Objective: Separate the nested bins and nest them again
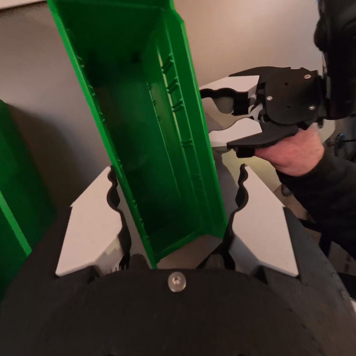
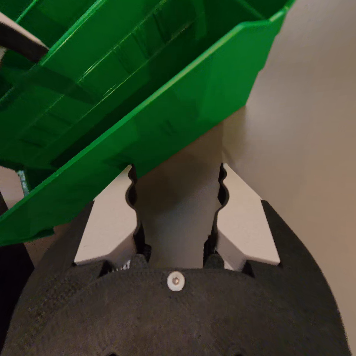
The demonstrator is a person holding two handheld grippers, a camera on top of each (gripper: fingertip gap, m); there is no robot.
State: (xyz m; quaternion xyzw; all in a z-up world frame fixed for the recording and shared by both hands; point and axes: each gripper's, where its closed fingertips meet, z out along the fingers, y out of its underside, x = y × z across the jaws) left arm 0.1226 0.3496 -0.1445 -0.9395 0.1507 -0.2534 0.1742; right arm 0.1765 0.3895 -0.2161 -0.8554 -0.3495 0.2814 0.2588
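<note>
A long green bin (image 1: pixel 134 115) lies lengthwise between my left gripper's (image 1: pixel 177 166) fingers, open side facing the camera. Both fingers press its side walls, so the gripper is shut on it. A second green bin (image 1: pixel 13 192) shows at the left edge, apart from the first. My right gripper (image 1: pixel 212 117), held by a hand, is open and empty just right of the held bin. In the right wrist view the right gripper (image 2: pixel 176 169) is open with nothing between its fingers. Its left fingertip (image 2: pixel 129 173) is close under the tilted green bin's (image 2: pixel 173 106) side wall.
A beige tabletop (image 2: pixel 298 154) lies under both grippers. A person's hand (image 1: pixel 289 154) and dark sleeve (image 1: pixel 327 202) are at the right. A black and white finger (image 2: pixel 21 44) of the other gripper shows at the upper left of the right wrist view.
</note>
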